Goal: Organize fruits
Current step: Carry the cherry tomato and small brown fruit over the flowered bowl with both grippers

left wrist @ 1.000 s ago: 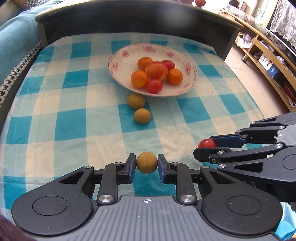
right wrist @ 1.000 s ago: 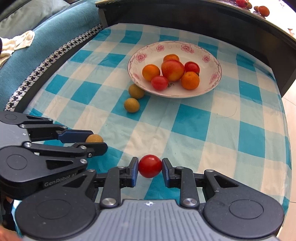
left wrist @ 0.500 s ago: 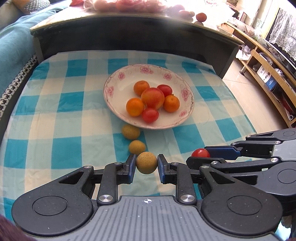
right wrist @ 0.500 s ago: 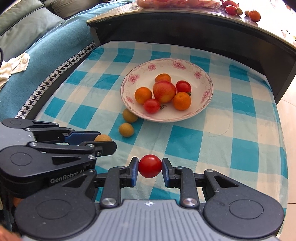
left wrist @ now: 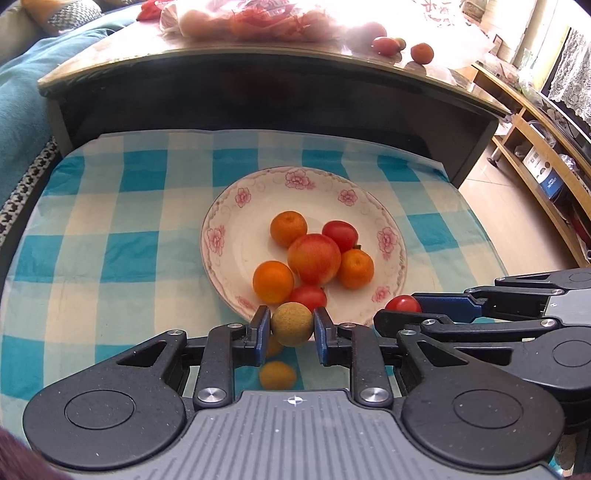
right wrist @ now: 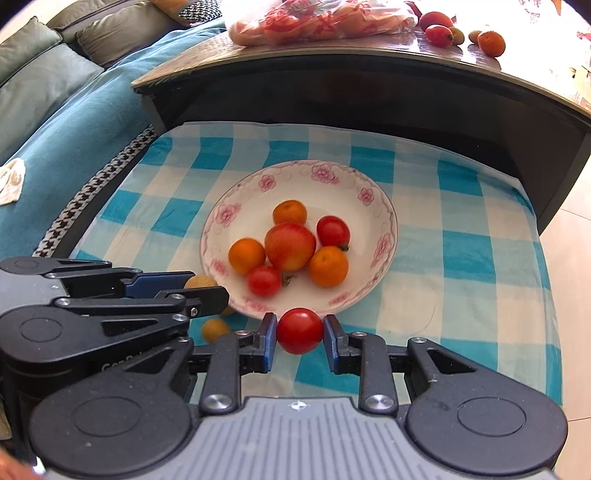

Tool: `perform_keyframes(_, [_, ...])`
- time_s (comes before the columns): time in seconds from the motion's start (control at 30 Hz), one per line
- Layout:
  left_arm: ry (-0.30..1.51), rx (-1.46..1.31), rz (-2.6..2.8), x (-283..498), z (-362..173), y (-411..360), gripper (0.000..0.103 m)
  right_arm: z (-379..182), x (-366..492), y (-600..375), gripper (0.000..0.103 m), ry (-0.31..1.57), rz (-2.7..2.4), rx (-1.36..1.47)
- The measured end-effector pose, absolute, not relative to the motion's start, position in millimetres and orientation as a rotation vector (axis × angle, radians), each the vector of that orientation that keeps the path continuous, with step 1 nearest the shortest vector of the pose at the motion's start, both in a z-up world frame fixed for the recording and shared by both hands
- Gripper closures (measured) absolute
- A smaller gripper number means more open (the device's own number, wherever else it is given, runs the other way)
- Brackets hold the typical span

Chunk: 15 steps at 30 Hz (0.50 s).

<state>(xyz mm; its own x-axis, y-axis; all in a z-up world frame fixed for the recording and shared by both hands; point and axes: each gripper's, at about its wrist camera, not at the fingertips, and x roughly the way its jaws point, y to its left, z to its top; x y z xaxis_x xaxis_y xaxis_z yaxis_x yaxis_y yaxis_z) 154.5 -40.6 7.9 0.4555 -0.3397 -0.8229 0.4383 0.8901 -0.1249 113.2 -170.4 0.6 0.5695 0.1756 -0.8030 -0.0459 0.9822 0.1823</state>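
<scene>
A white flowered plate (left wrist: 236, 206) (right wrist: 351, 177) on the blue checked cloth holds oranges, small red tomatoes and one large red-orange fruit (left wrist: 314, 258) (right wrist: 290, 246). My left gripper (left wrist: 291, 328) is shut on a tan round fruit (left wrist: 291, 324), held above the plate's near rim. My right gripper (right wrist: 300, 331) is shut on a red tomato (right wrist: 300, 331), also at the plate's near rim, to the right of the left one. Two tan fruits lie on the cloth under the left gripper; one (left wrist: 277, 374) (right wrist: 215, 329) shows clearly.
A dark raised table (left wrist: 258, 92) stands behind the cloth, with a bag of fruit (right wrist: 317, 18) and loose fruits (right wrist: 491, 42) on top. A teal sofa (right wrist: 74, 110) is on the left. A wooden shelf (left wrist: 535, 140) and floor are on the right.
Both grippers have risen and moved forward toward the plate with their fruits held. The two tan fruits on the cloth now lie beneath the left gripper.
</scene>
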Motion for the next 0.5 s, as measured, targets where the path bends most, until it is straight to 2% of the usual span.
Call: perform_keyframes(0.5, [1.006,0.107,-0.446,181,-9,-45,0.072,-19,147,-176,0.073,0.966,0.122,0.162])
